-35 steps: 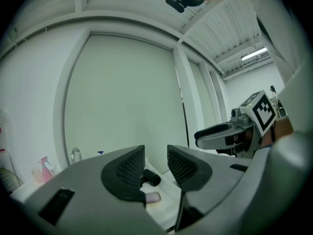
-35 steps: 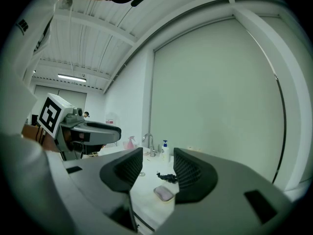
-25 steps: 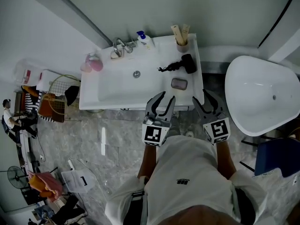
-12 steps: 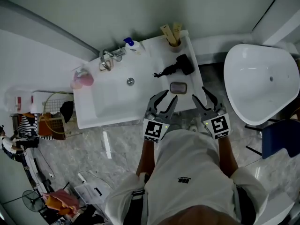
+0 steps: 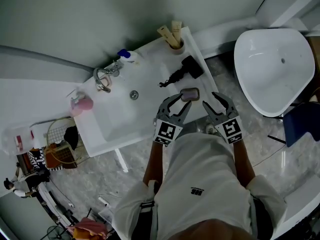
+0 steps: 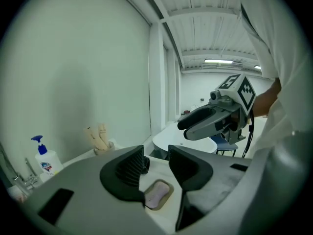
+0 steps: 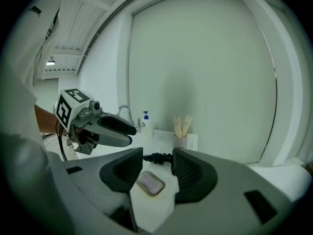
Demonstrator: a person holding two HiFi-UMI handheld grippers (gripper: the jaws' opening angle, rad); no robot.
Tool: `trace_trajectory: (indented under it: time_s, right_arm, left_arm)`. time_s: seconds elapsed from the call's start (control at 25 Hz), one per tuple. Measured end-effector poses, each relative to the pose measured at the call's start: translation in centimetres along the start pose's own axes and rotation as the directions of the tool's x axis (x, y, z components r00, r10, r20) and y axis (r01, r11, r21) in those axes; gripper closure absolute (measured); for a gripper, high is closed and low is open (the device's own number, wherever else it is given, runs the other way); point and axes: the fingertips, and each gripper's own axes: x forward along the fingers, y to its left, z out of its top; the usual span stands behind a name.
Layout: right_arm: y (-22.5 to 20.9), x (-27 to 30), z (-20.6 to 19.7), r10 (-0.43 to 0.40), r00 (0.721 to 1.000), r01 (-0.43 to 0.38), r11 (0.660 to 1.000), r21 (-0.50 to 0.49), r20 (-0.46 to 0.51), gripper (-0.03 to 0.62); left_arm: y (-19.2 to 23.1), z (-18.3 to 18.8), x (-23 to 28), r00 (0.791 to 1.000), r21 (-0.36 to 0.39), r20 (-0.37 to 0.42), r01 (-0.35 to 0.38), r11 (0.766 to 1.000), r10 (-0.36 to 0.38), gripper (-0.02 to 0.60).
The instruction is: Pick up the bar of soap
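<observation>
A pale lilac bar of soap [image 5: 190, 93] lies in a small brown dish on the right end of the white sink counter [image 5: 150, 84]. My left gripper [image 5: 178, 104] hovers just short of the dish at its near left, jaws open and empty. At the dish's near right, my right gripper [image 5: 212, 101] is also open and empty. In the left gripper view the soap [image 6: 156, 195] lies below and just beyond the open left gripper [image 6: 156, 168]. The right gripper view shows the soap [image 7: 150, 183] likewise between and beyond the open right gripper [image 7: 157, 168].
A black hair dryer [image 5: 187, 69] lies just behind the dish. A cup of tubes [image 5: 172, 36] stands at the counter's back corner, with a pump bottle [image 5: 125, 56] and faucet [image 5: 102, 76] to its left. A white tub [image 5: 272, 69] stands to the right.
Both grippers have moved forward to either side of the soap dish, still open. The head view has swung, so the counter now lies at a slant.
</observation>
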Motion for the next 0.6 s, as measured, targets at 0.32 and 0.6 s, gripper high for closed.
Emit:
trace_trajectory:
  time_s: [0.32, 0.6]
  right_arm:
    - [0.2, 2.7, -3.9, -0.040, 0.992, 0.049, 0.996, 0.072, -0.121, 0.381]
    - [0.7, 4.4, -6.3, -0.049, 0.979, 0.072, 0.991, 0.112, -0.195, 0.381]
  left_arm:
    - [0.5, -5.0, 3.7, 0.980, 0.002, -0.105, 0.172, 0.985, -0.171, 0.420]
    - [-0.1, -8.9, 6.1, 0.940, 0.027, -0.185, 0.297, 0.954, -0.288, 0.420]
